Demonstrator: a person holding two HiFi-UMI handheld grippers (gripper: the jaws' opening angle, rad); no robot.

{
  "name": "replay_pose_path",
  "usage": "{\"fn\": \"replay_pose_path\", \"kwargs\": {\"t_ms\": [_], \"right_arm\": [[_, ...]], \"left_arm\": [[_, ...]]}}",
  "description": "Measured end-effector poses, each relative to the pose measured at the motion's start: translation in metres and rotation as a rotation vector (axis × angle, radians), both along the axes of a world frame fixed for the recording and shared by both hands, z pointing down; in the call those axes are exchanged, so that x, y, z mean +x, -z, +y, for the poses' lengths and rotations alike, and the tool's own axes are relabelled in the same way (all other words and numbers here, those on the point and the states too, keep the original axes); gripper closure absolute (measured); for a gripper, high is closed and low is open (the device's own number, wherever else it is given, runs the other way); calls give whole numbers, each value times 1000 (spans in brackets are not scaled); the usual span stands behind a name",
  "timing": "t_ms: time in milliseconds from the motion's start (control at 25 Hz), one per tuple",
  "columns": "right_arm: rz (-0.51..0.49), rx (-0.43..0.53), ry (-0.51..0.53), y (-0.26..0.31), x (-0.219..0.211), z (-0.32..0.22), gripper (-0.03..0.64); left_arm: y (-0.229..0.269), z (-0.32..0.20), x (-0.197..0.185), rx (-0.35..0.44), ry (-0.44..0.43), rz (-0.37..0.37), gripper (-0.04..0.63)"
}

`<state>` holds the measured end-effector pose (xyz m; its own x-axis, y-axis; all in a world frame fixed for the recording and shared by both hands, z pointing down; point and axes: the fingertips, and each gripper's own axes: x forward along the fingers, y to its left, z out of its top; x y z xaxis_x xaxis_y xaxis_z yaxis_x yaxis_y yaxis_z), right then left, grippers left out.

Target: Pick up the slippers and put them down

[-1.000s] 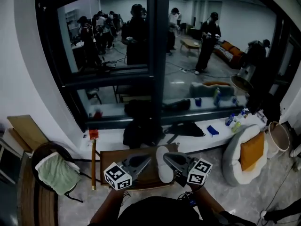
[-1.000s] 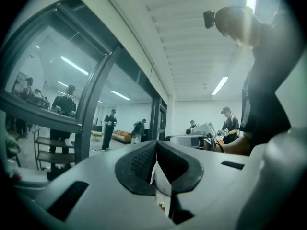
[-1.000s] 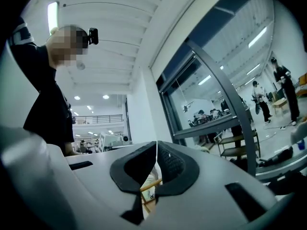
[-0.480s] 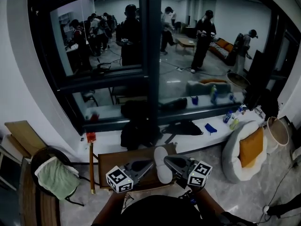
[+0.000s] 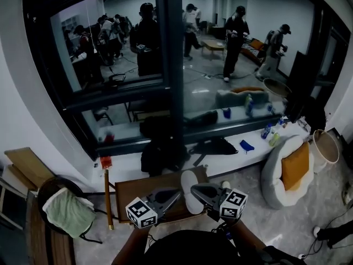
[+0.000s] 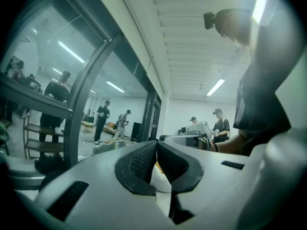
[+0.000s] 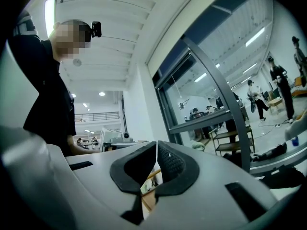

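Observation:
A white slipper (image 5: pixel 189 195) lies lengthwise on a small brown wooden table (image 5: pixel 138 192). My left gripper (image 5: pixel 177 191) and right gripper (image 5: pixel 193 189) are held level and point at each other, with their tips at either side of the slipper. Whether either tip touches it I cannot tell. In the left gripper view the left gripper (image 6: pixel 156 143) has its pads meeting at the tips. In the right gripper view the right gripper (image 7: pixel 157 143) is shut the same way, and nothing shows between its pads. A small white bit (image 5: pixel 225 185) peeks out behind the right gripper.
A dark-framed glass wall (image 5: pixel 171 65) stands behind the table, with people beyond it. Black bags (image 5: pixel 162 153) sit on its sill. A white round seat with an orange cushion (image 5: pixel 295 164) stands at the right. At the left are a green cloth (image 5: pixel 69 214) on a chair and a wooden stick (image 5: pixel 106 195).
Both grippers have sunk slightly toward the table and stayed shut. The slipper keeps its place between them. People behind the glass have walked about.

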<state>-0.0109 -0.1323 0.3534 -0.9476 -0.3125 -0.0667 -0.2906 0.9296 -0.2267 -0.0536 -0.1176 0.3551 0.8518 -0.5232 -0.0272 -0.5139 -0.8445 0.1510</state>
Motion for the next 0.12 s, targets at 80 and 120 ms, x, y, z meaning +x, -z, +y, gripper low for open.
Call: {"fn": "replay_pose_path", "kwargs": {"t_ms": [80, 120], "right_arm": [[2, -3, 2, -1, -1, -2, 589], [1, -6, 4, -1, -2, -3, 589]], "left_arm": [[-1, -2, 1, -5, -3, -1, 583], [-2, -4, 2, -8, -6, -2, 583]]}}
